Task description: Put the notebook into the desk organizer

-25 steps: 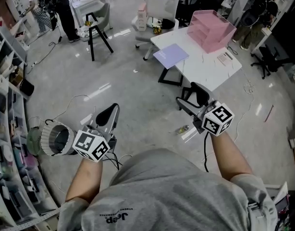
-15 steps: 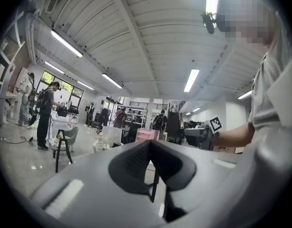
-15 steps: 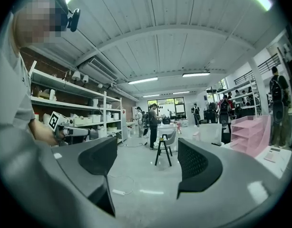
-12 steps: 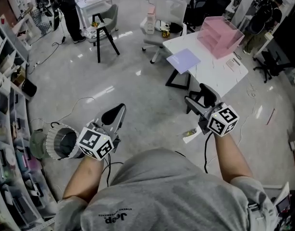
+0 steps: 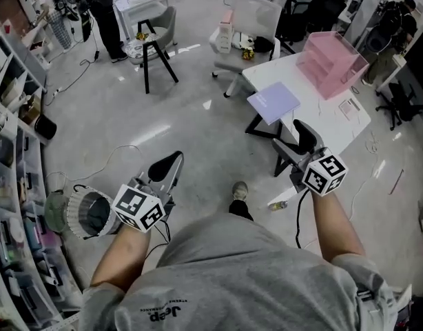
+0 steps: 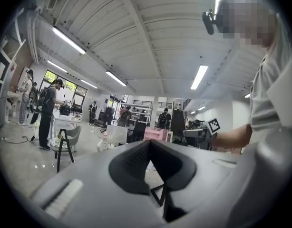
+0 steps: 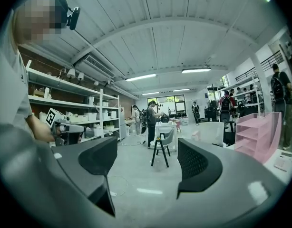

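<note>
Notebook (image 5: 273,102) lies flat at the near edge of the white tabletop (image 5: 322,119), upper right of frame. Pink desk organizer (image 5: 333,55) is behind it, apart. Notebook looks thin, light, probably floppy, so pinch it at the spine edge. Left tongs (image 5: 169,163) closed, empty. Right tongs (image 5: 293,140) open, empty. Both are short of the tabletop. White chair (image 5: 256,16) and black stool (image 5: 153,54) stand clear of the path.

Tabletop (image 5: 315,112) ahead, right. Notebook (image 5: 274,102) on its near-left edge. Organizer (image 5: 333,55) on far side, apart from notebook. Chair (image 5: 251,18) behind tabletop. Stool (image 5: 155,50) further left on floor (image 5: 163,123). Shelves (image 5: 12,157) along left. Right gripper (image 5: 293,138) before tabletop.
</note>
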